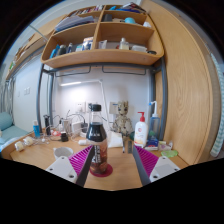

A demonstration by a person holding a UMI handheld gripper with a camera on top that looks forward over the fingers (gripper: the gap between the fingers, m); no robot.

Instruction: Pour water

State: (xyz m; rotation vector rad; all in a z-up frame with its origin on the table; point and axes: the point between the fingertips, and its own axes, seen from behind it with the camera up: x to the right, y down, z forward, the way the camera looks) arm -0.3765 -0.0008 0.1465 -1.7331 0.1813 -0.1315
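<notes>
The gripper (112,165) reaches forward over a wooden desk (40,158), its two fingers spread apart with the pink pads (146,161) facing inward. Between the fingers stands a dark bottle (96,143) with a red label and a pale cap, upright on the desk; the left pad lies close against its side, while a clear gap shows between the bottle and the right pad, so nothing is clamped.

Just left of the bottle, nearer the desk's front edge, sits a white cup (63,153). Toward the desk's right side stands a white pump bottle (141,131) with a red label. Along the back edge, small bottles and jars (50,127) are lined up against the wall. Above the desk, wooden shelves (100,52) carry more clutter, too small to tell apart.
</notes>
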